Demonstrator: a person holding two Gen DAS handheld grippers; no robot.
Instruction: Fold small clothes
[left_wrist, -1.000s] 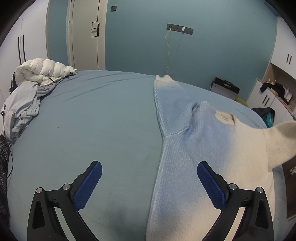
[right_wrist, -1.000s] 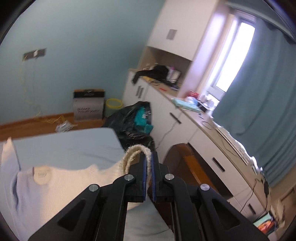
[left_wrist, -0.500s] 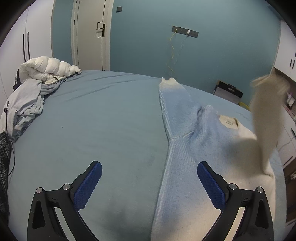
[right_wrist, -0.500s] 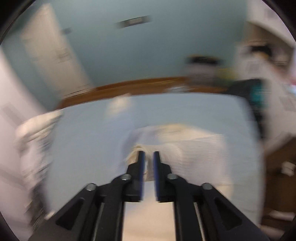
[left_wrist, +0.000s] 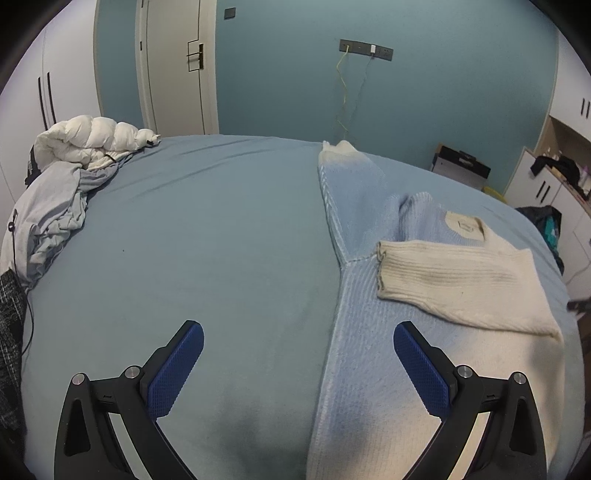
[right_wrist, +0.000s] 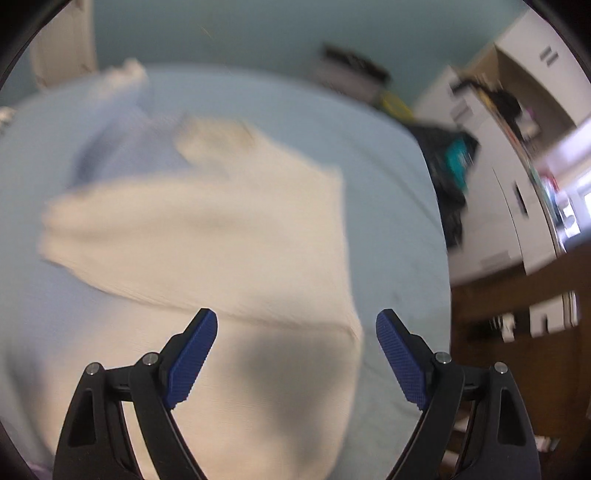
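Two sets of tongs were in front of me, each with black arms and blue textured pads; my left tongs (left_wrist: 298, 363) stood spread wide with nothing between the pads, poised above the bed (left_wrist: 207, 236) with its blue-grey sheet; my right tongs (right_wrist: 296, 354) had just been opening and were spread wide as well, with nothing pinched between them, though that view was badly blurred. Below both lay the knitted sweater (left_wrist: 373, 347), pale blue shading into cream, flat on the right part of the bed as the left camera saw it; its cream ribbed sleeve (left_wrist: 450, 277) lay folded across the chest, the cuff pointing toward the middle of the bed; the other sleeve (left_wrist: 351, 181), blue with a cream cuff, stretched straight away toward the far edge; a small cream patch (left_wrist: 464, 225) sat near the neckline, just beyond the folded sleeve. From the right camera I saw the cream half of the sweater (right_wrist: 229, 236) directly under the pads, near the bed's edge. At the far left corner of the bed a white puffy jacket (left_wrist: 96, 138) rested on a crumpled pale grey garment (left_wrist: 51, 210), well apart from the sweater.
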